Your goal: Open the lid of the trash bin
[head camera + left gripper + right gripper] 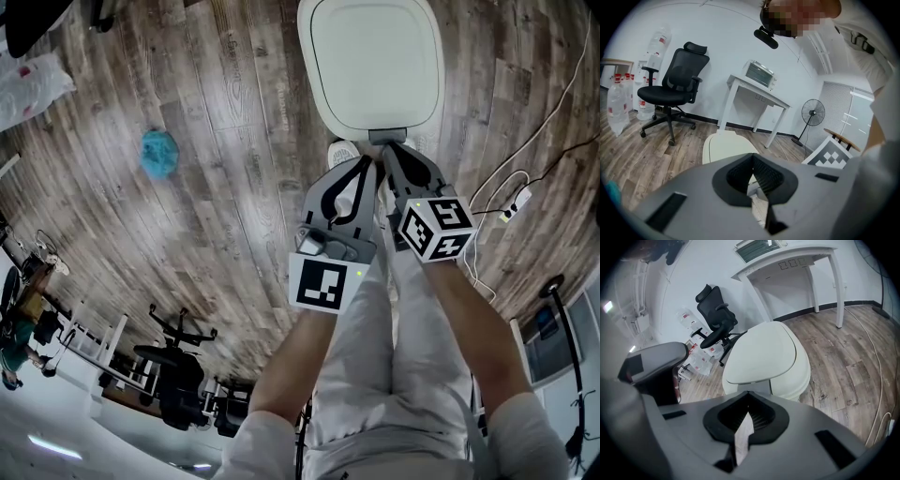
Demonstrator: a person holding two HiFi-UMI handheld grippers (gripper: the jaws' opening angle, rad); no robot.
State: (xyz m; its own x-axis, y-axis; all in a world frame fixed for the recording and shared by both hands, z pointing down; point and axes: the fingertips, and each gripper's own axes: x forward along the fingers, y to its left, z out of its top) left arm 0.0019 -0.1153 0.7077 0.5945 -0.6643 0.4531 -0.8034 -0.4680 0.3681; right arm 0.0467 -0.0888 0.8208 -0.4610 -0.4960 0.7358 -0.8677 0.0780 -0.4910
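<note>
The white trash bin (375, 66) stands on the wood floor just ahead of the person's feet, with its lid (761, 355) down. A grey tab (387, 136) sticks out at its near edge. My left gripper (367, 162) and right gripper (387, 154) are held side by side, tips close to that near edge, apart from the lid. Both are shut with nothing between the jaws. The left gripper view shows the left gripper (752, 159) with the lid (726, 147) beyond its tips. In the right gripper view the right gripper (749, 405) sits low, pointing at the bin's front.
A blue crumpled thing (159, 153) lies on the floor to the left. Cables and a power strip (516, 200) run on the right. Behind the bin are an office chair (675, 89), a white table (757, 93) with a toaster oven, and a fan (813, 113).
</note>
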